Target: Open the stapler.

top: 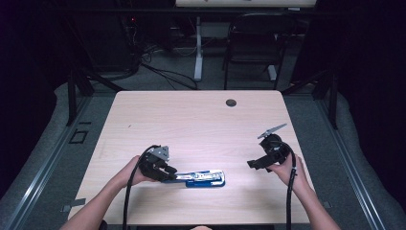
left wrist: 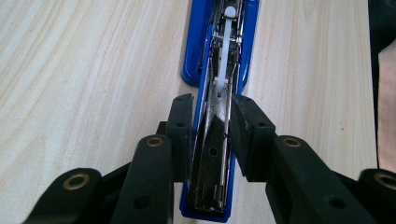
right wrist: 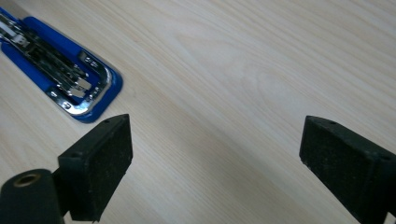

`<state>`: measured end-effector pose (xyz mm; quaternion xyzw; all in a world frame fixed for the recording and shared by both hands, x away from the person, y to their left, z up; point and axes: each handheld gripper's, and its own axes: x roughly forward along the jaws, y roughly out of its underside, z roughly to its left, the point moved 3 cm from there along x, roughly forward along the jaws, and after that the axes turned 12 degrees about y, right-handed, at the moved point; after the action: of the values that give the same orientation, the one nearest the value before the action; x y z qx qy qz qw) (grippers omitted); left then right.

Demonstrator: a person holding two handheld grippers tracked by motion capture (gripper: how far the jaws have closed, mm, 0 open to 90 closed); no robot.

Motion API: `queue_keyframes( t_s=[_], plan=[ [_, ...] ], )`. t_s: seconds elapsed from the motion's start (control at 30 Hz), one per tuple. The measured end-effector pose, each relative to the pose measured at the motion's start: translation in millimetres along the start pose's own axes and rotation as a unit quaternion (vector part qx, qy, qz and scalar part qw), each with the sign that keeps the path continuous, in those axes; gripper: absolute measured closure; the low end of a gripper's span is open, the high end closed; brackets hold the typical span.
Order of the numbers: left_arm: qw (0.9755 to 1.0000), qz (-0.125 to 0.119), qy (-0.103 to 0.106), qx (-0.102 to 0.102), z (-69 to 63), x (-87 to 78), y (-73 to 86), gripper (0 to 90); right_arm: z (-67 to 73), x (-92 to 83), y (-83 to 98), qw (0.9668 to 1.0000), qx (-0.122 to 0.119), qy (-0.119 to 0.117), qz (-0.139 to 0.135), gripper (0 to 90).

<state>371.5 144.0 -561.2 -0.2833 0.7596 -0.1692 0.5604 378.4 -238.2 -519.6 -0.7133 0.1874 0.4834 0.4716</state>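
A blue stapler (top: pixel 206 178) lies flat near the front edge of the wooden table (top: pixel 191 120), its chrome magazine facing up. My left gripper (top: pixel 172 176) is at the stapler's left end, shut on it. In the left gripper view the two black pads clamp the sides of the chrome magazine of the stapler (left wrist: pixel 224 56), which runs away between them from my left gripper (left wrist: pixel 212 116). My right gripper (top: pixel 252 164) hovers to the right of the stapler, apart from it. In the right gripper view the stapler's rounded end (right wrist: pixel 60 79) lies up at the left, and my right gripper (right wrist: pixel 215 154) stands wide open over bare wood.
A round cable hole (top: pixel 231 102) sits near the table's far edge. Beyond the table stand a black chair (top: pixel 253 43) and a white desk leg (top: pixel 197 48), with cables on the floor. Bare tabletop stretches behind the stapler.
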Motion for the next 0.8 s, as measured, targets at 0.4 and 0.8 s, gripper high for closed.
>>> queue_keyframes(
  t_s=[0.4, 0.8],
  plan=[
    [1.0, -0.001, 0.003, -0.001, 0.5, 0.3, -0.2, 70.4, -35.6, -0.7, 24.2, 0.997, 0.057, 0.044, 0.028, 5.5],
    [1.0, -0.001, 0.003, -0.001, 0.4, 0.3, -0.2, 70.5, -56.8, 8.4, 41.8, 0.9905, 0.085, 0.077, 0.075, 19.8]
  ],
)
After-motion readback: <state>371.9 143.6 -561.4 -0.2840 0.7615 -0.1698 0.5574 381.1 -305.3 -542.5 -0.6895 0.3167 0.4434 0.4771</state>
